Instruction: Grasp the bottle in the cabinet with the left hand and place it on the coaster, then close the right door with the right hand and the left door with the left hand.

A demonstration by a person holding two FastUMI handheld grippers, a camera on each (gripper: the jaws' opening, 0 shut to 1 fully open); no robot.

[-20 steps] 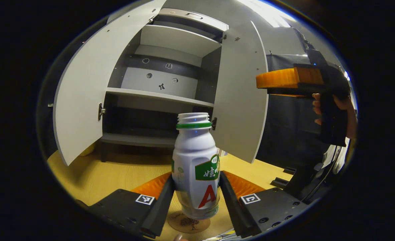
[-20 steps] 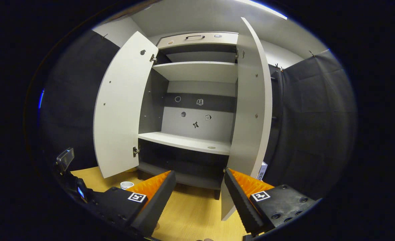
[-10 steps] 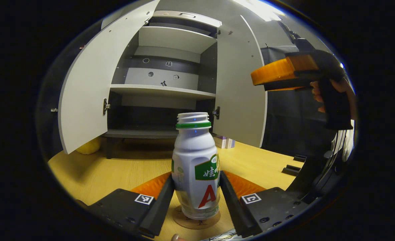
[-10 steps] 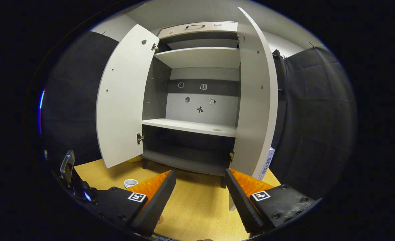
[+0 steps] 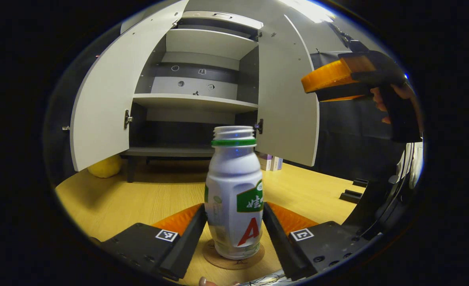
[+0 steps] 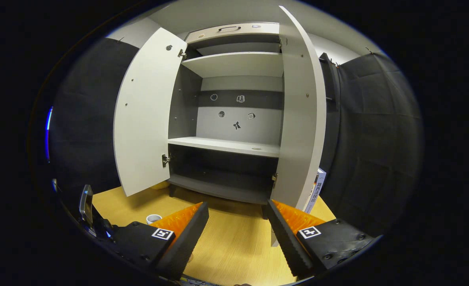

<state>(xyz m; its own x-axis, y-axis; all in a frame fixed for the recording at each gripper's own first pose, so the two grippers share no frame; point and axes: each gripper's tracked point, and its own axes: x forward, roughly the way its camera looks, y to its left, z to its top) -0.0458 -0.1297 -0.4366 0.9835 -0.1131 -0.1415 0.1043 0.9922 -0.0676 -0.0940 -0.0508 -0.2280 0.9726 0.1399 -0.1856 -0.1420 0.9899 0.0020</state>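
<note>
Left gripper view has the bottle (image 5: 234, 194) low in the centre of the frame, now standing on the coaster (image 5: 233, 258), where a second ago it hung just above it; the left gripper (image 5: 234, 234) is clamped on its lower body, both fingers against the sides. So the placing looks done, and letting go comes next. At the upper right, the right gripper (image 5: 332, 79) is raised in a hand (image 5: 393, 99) near the right door (image 5: 288, 99), which stands open. Right gripper view faces the cabinet (image 6: 234, 115) squarely: the left door (image 6: 147, 115) at frame left and the right door near edge-on at centre right, shelves bare. Its own gripper (image 6: 237, 234) at the bottom is spread apart over the surface (image 6: 234, 242), holding nothing. A small white cup (image 6: 154, 218) sits at lower left.
</note>
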